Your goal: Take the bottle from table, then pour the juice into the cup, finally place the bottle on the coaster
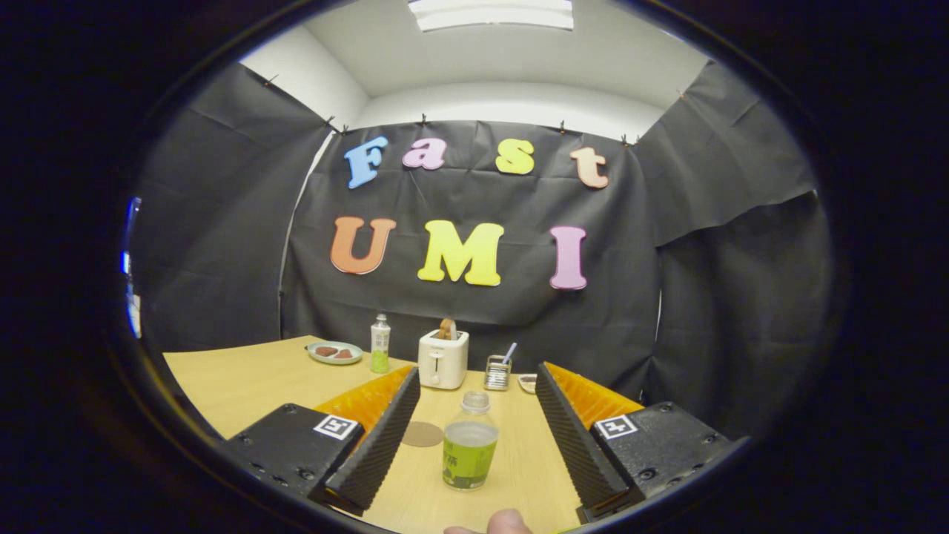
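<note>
I see my gripper (pixel 475 415) released, its 2 fingers apart around the clear plastic bottle of green juice (pixel 469 443) on the wooden table (pixel 245 378).

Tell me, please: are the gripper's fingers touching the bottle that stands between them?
Apart. In the gripper view, bare table shows on both sides of the bottle, between it and each finger of the open gripper.

The tongs (pixel 478 386) stand wide open (fingers level, well apart), a fingertip (pixel 508 521) just behind them.
</note>
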A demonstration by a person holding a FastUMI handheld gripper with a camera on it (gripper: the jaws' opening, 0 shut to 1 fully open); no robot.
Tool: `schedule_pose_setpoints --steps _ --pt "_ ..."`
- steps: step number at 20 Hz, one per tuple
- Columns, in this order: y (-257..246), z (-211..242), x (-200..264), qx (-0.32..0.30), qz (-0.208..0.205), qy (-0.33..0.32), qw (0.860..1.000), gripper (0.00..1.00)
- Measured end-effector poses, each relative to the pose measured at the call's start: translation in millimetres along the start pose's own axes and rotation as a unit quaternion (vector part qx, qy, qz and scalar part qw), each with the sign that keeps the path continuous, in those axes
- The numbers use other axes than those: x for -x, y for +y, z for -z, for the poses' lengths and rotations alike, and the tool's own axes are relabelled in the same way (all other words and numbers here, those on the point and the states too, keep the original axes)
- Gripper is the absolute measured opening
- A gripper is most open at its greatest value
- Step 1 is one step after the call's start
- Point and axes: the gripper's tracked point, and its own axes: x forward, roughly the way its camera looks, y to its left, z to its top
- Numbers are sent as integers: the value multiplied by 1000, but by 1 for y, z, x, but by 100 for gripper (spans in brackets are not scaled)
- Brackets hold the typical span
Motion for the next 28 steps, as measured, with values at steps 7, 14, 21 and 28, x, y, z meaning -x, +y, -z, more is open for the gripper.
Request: schedule_pose_setpoints --steps 7,14,21,28 --pt "-6 28 0 -28 -5 34 999 100" --pt "-6 62 -2 -21 -21 57 998 100" --pt "-2 112 -27 -40 -26 79 996 100" --pt "8 149 -61 -52 -18 121 991 100"
